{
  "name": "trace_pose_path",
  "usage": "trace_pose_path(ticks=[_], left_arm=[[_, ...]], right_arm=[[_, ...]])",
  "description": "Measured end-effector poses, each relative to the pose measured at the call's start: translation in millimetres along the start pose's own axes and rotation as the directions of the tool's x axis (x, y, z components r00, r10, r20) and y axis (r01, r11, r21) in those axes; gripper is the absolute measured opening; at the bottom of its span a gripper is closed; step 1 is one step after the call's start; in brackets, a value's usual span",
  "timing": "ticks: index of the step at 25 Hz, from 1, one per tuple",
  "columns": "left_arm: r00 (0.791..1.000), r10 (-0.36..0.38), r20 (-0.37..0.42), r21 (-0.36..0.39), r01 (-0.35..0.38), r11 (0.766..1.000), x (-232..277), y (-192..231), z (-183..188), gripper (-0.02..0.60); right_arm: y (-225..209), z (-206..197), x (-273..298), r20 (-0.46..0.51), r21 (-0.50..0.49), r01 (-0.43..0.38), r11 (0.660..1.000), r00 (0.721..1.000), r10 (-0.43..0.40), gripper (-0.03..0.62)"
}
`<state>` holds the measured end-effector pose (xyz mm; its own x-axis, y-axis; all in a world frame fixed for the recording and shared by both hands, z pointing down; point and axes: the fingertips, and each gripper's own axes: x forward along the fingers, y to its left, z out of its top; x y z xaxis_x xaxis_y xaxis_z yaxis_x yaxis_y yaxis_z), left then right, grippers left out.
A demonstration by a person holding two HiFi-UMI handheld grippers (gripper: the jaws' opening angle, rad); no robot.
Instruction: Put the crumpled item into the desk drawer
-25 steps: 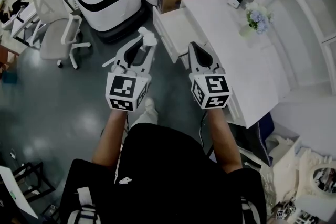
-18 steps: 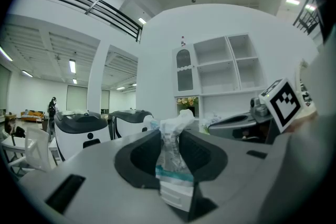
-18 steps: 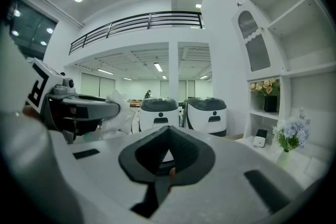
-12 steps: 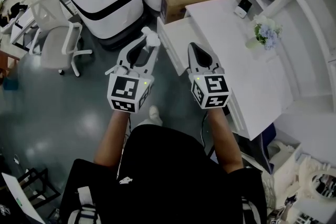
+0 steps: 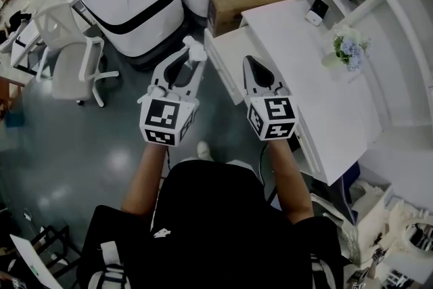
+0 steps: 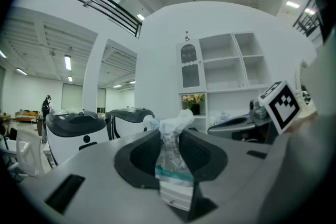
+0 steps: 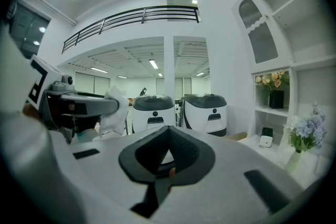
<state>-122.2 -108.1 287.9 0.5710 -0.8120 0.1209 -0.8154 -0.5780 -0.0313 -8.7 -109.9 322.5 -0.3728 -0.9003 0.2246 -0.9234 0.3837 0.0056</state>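
Left gripper [image 5: 192, 57]: clenched on the crumpled item [image 6: 170, 162]; its dark fingers [image 6: 137, 157] pinch the item's lower half from both sides.
Right gripper [image 5: 249, 63]: fingers pressed together with nothing between them, held beside the left one.
Where the item is: in the air at the left fingertips, near the left edge of the drawer [image 5: 229, 44] but not yet above it, with grey floor [image 5: 101, 145] underneath.
Drawer: looks pulled out from the white worktop [image 5: 311, 78], a shallow white tray with a low rim.
Risk, early release: if the fingers let go here, the item probably falls onto the floor, since it hangs outside the rim.
Risk, slipping: the item looks thin and slick, so a quick swing could work it out of the pinch.
Risk, clinging: it seems very light, so it may stick to one pad instead of dropping.
Risk, collision: the two grippers sit close together, and a low approach could knock the drawer rim.
Material and shape: crinkly pale film with a teal band, squeezed narrow at the pinch, its loose top flaring into a ragged tuft.
Fingers: matte dark pads with hollowed faces, set in smooth white shells.
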Motion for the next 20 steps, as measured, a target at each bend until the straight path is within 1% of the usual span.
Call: trace_pose_path(ticks=[4, 13, 16, 20], left_arm=[[1.0, 0.001, -0.028, 0.026, 0.0, 1.0, 6, 9, -12, 0.1], [0.998, -0.021, -0.051, 0.013, 0.021, 1.0, 14, 3, -24, 0.1], [0.998, -0.041, -0.055, 0.011, 0.041, 0.999, 22, -4, -27, 0.1], [0.996, -0.061, -0.063, -0.015, 0.06, 0.998, 39, -12, -31, 0.1]], right_arm=[[-1, -4, 8, -0.007, 0.005, 0.011, 1.0, 1.0, -0.011, -0.005], [-10, -14, 5, -0.019, 0.019, 0.033, 0.999, 0.999, -0.033, -0.005], [-18, -14, 3, -0.019, 0.018, 0.044, 0.999, 0.999, -0.044, -0.005], [-35, -18, 6, -0.028, 0.023, 0.058, 0.998, 0.998, -0.058, -0.005]])
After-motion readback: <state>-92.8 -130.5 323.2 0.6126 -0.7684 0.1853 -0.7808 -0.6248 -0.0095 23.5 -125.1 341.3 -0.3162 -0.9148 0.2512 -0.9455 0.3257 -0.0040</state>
